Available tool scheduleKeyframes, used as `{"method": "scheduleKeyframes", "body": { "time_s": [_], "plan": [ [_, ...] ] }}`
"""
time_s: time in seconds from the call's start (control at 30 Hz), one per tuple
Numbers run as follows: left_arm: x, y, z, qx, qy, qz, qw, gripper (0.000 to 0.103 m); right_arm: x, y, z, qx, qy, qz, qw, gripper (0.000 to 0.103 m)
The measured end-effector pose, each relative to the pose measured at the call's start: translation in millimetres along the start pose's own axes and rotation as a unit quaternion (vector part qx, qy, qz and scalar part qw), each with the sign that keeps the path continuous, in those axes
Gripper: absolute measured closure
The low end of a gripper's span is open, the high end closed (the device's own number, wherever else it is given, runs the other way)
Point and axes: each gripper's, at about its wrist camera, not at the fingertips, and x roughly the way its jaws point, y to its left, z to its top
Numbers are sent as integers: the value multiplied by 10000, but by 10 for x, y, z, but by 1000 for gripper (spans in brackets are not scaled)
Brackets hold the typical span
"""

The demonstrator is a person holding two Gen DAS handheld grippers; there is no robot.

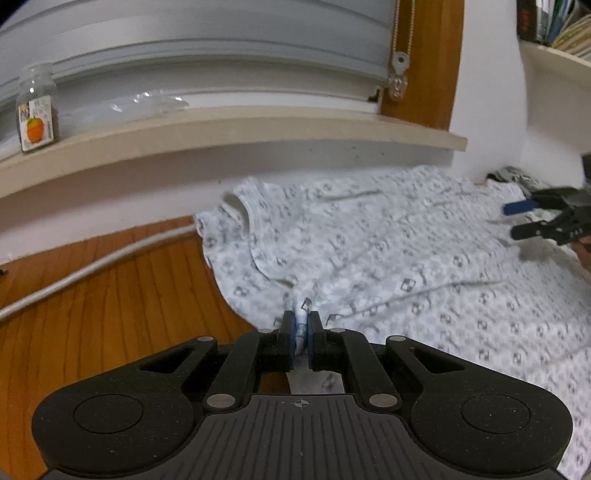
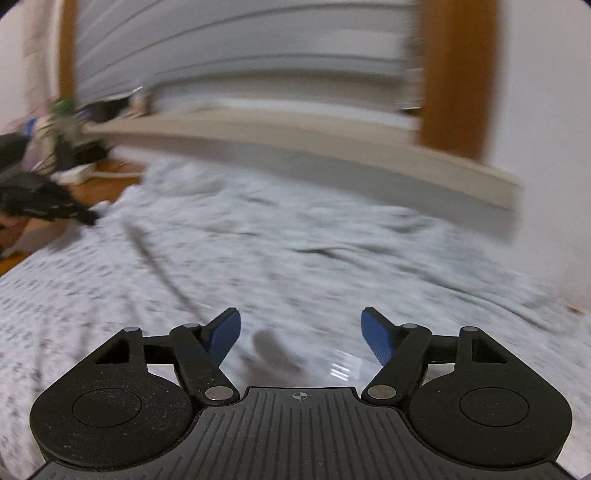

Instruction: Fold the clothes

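Note:
A white garment (image 1: 388, 243) with a grey printed pattern lies spread over the wooden surface below a window sill. My left gripper (image 1: 301, 325) is shut on a bunched fold of its near edge, beside a short sleeve (image 1: 236, 210). My right gripper (image 2: 301, 325) is open just above the same garment (image 2: 258, 240), with nothing between its blue pads (image 2: 223, 338). In the left wrist view the right gripper (image 1: 524, 218) appears at the far right over the cloth, open. The right wrist view is motion-blurred; the left gripper (image 2: 48, 203) shows at its left edge.
A wooden floor or tabletop (image 1: 110, 295) lies left of the garment, with a white cable (image 1: 92, 266) running across it. A window sill (image 1: 221, 129) carries a glass jar with an orange label (image 1: 35, 110). A shelf with books (image 1: 554, 29) is at top right.

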Motion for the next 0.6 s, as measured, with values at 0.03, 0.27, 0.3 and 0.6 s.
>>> {"method": "scheduleKeyframes", "body": {
  "time_s": [0.03, 0.27, 0.3, 0.6],
  "plan": [
    [-10, 14, -9, -25, -1, -46, 10000, 96, 70, 41, 41, -64, 28, 198, 9998, 32],
    [-47, 62, -32, -67, 28, -229, 9997, 96, 400, 260, 184, -533, 443, 763, 9947, 37],
    [-45, 66, -31, -69, 31, -239, 9997, 96, 433, 239, 182, -459, 486, 798, 9946, 39],
    [-80, 56, -51, -1, -138, -165, 9998, 96, 316, 263, 194, -492, 286, 718, 9958, 86]
  ]
}}
